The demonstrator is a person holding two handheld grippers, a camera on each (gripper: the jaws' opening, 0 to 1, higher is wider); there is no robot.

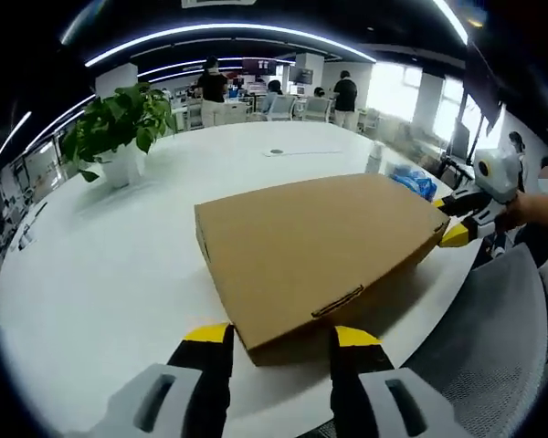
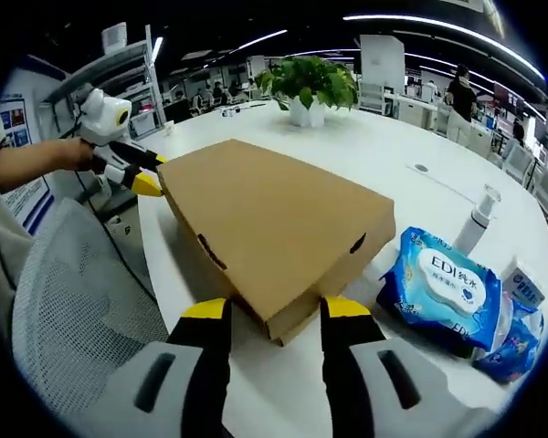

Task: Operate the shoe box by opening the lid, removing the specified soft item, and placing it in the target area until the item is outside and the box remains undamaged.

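Note:
A closed brown cardboard shoe box (image 1: 315, 246) lies on the round white table (image 1: 110, 274), lid down. My left gripper (image 1: 281, 339) is open, its yellow-tipped jaws straddling the box's near corner without clamping it. In the right gripper view the same box (image 2: 274, 224) fills the middle, and my right gripper (image 2: 276, 315) is open around the opposite corner. Each gripper also appears in the other's view: the right gripper (image 1: 449, 222) at the box's far right corner, the left gripper (image 2: 139, 173) at its far left corner, held by a hand. The box's contents are hidden.
A potted plant (image 1: 119, 128) stands at the table's far side. Blue wet-wipe packs (image 2: 447, 292) and a pump bottle (image 2: 475, 219) lie right of the box. A grey mesh chair (image 2: 73, 301) sits at the table edge. People stand at desks in the background.

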